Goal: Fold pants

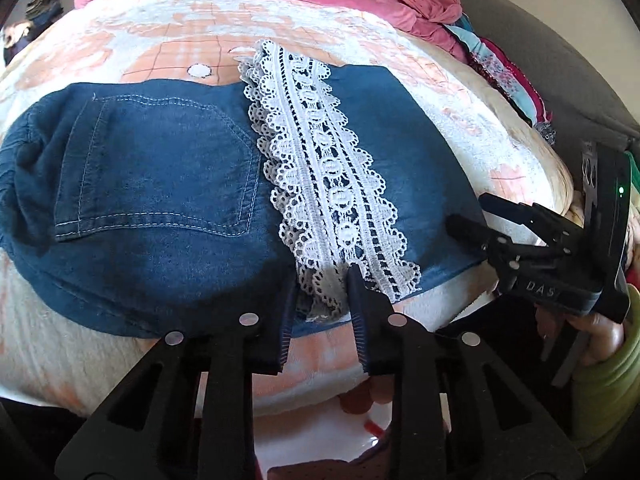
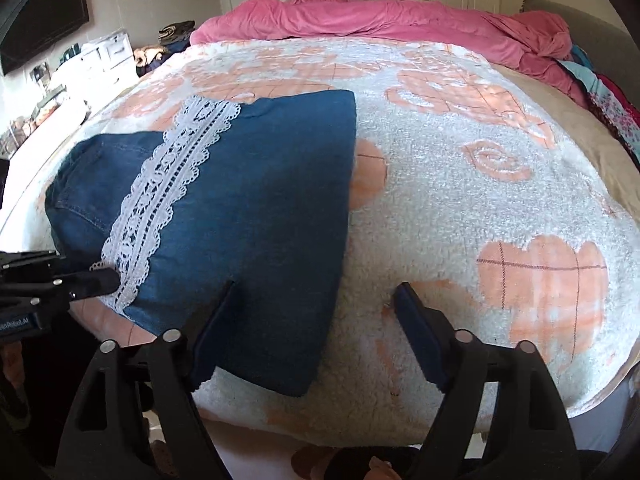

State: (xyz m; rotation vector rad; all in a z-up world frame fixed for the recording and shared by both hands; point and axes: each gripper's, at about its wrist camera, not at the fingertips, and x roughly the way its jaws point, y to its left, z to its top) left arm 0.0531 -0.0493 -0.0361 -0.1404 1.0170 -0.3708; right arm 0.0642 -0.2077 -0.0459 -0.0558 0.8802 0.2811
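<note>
Dark blue denim pants (image 1: 160,168) lie folded on the bed, back pocket up, with a white lace hem (image 1: 328,184) across them. My left gripper (image 1: 322,274) is at the near edge, jaws nearly together with the bunched end of the lace pinched between the pads. In the right wrist view the pants (image 2: 256,208) and lace (image 2: 160,200) lie left of centre, and the left gripper (image 2: 106,278) reaches in at the lace's near end. My right gripper (image 2: 316,286) is wide open, one finger on the denim and the other on the blanket, astride the pants' right edge. It also shows as the right gripper (image 1: 468,211).
A fleecy white and orange blanket (image 2: 480,168) covers the bed. A pink duvet (image 2: 360,20) is heaped at the far side, and colourful clothes (image 1: 504,72) are piled at the right. White drawers (image 2: 100,60) and a wall screen (image 2: 44,36) stand left. A green-sleeved hand (image 1: 600,344) holds the right gripper.
</note>
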